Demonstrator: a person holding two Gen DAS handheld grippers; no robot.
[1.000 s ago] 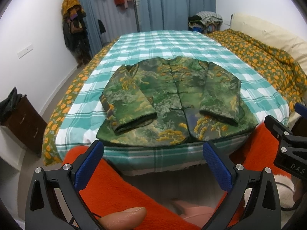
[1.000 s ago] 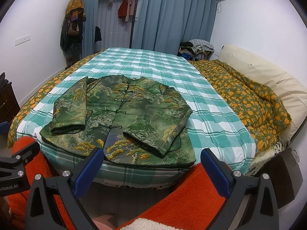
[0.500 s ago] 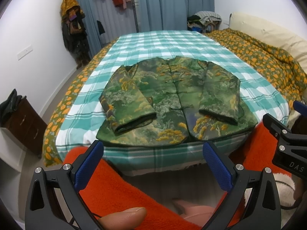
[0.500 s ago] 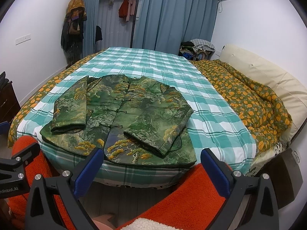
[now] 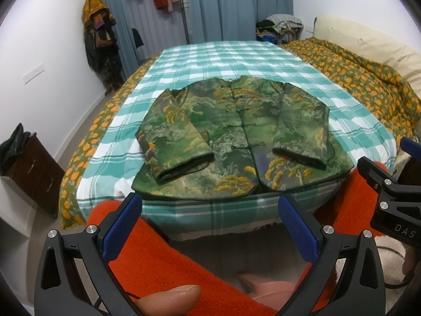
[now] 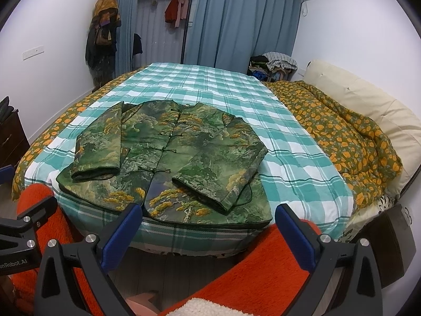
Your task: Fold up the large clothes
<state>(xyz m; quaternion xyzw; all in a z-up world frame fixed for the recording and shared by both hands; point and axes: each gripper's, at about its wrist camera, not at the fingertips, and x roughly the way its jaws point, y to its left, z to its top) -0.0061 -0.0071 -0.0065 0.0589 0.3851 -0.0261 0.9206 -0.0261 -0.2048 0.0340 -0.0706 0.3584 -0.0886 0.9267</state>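
A green padded jacket (image 5: pixel 236 137) with yellow tree print lies front up on the teal checked bed sheet (image 5: pixel 223 60), hem at the near edge. Both sleeves are folded inward over the front. The right wrist view shows the same jacket (image 6: pixel 168 158). My left gripper (image 5: pixel 210 208) hovers open short of the bed's near edge, nothing between its blue pads. My right gripper (image 6: pixel 208 218) is likewise open and empty, just before the hem. Each gripper appears at the side of the other's view.
An orange-flowered quilt (image 6: pixel 342 137) is bunched along the right of the bed against a cream headboard (image 6: pixel 368 100). A dark nightstand (image 5: pixel 31 163) stands left. Coats hang on the left wall (image 6: pixel 102 31). Orange fleece sleeves (image 5: pixel 171 258) fill the foreground.
Both views have barely shifted; the jacket lies unchanged and both grippers stay open in about the same place.
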